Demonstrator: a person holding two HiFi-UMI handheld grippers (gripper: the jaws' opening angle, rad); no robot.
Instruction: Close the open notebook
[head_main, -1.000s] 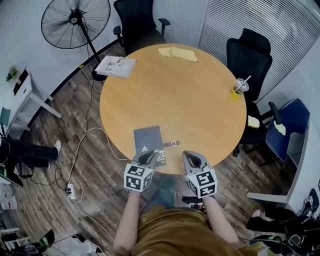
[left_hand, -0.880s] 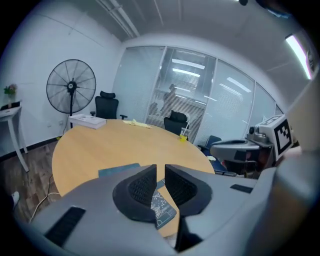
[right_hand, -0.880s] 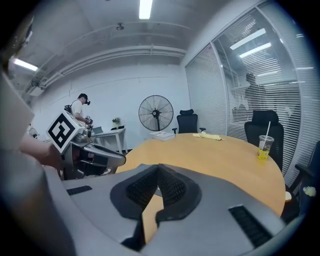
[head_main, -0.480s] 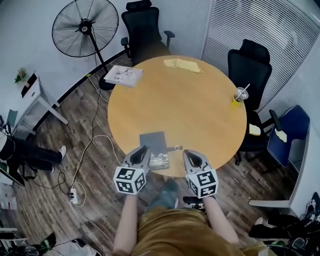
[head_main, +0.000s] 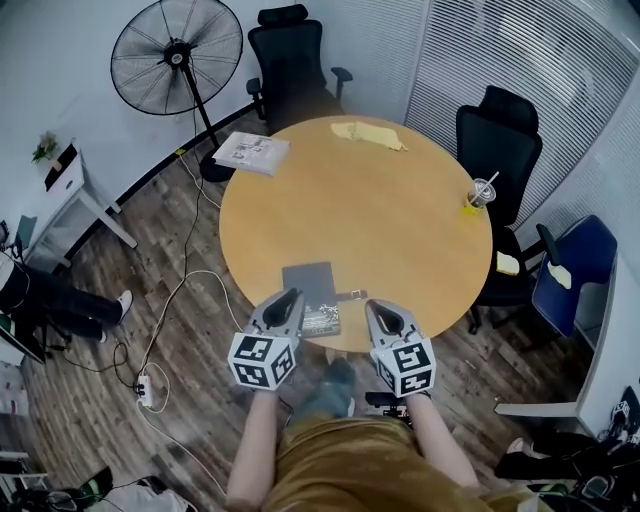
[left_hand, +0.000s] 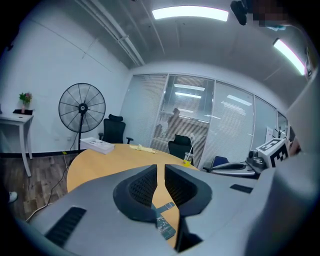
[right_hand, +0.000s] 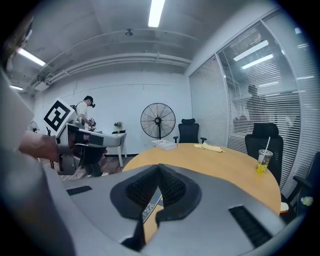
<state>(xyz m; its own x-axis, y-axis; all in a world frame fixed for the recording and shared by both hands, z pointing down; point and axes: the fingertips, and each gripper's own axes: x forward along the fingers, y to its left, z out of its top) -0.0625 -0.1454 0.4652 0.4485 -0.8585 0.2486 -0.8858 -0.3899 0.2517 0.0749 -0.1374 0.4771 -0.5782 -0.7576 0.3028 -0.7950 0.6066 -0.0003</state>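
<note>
The dark grey notebook (head_main: 308, 283) lies flat near the near edge of the round wooden table (head_main: 400, 230), cover down. A patterned strip shows at its near end, and a strap (head_main: 349, 296) sticks out to its right. My left gripper (head_main: 288, 300) hovers above the notebook's near left edge, jaws a narrow gap apart and empty. In the left gripper view the patterned end (left_hand: 165, 227) shows below the left gripper (left_hand: 160, 167). My right gripper (head_main: 379, 308) hangs over the table edge right of the strap. The right gripper (right_hand: 159, 166) is shut and holds nothing.
A stack of booklets (head_main: 253, 152), a yellow cloth (head_main: 368, 132) and a cup with a straw (head_main: 480, 192) sit on the far half of the table. Black chairs (head_main: 295, 55) and a standing fan (head_main: 177, 55) ring it. Cables and a power strip (head_main: 143, 385) lie on the floor.
Both grippers have risen off the notebook's near end, the left one more. The notebook has stayed put and the head view has shifted a little.
</note>
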